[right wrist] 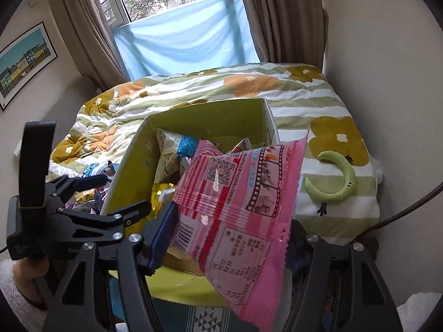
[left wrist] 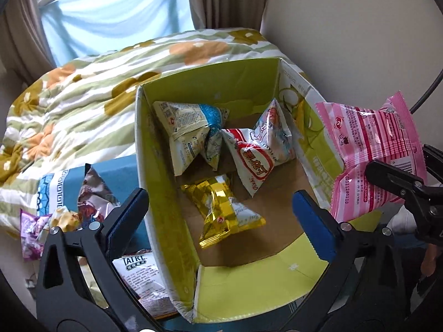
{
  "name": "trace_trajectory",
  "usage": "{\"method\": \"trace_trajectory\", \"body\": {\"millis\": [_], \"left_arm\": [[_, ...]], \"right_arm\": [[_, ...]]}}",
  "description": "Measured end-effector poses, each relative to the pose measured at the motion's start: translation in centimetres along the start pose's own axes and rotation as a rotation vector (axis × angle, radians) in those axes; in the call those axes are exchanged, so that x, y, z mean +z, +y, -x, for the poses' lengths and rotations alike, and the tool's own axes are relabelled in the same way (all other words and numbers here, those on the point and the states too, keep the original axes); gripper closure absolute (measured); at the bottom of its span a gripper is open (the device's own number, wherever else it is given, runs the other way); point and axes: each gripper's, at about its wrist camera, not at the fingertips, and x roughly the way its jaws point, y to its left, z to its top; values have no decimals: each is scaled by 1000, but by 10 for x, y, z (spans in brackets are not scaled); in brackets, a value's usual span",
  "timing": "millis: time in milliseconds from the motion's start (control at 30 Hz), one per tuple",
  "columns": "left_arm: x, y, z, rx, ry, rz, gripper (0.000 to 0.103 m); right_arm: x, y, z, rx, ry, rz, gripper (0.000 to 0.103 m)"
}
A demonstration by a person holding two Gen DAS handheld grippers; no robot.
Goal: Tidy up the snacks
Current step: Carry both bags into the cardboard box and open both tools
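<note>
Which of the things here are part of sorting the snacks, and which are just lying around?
Part of the job:
- pink snack bag, clamped in the right hand-held gripper
- green cardboard box
- gold snack bag in the box
- loose snack packs beside the box

Lying about:
- floral quilt
- green crescent plush
- framed picture

The left gripper hangs with its jaws wide apart above an open green-lined cardboard box. Inside lie a crinkled gold foil packet, a white-and-blue packet and a red-and-white packet. At right, the right gripper apparently pinches a pink striped plastic snack bag.
</note>
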Motion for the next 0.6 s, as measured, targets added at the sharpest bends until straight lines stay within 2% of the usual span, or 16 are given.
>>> {"method": "trace_trajectory", "body": {"millis": [267, 600], "left_arm": [[-17, 16, 30, 0, -13, 6, 1], [-27, 38, 28, 44, 3, 26, 1]], "right_arm": [[-6, -8, -8, -16, 61, -3, 39], [-5, 16, -54, -4, 130, 66, 39]]}}
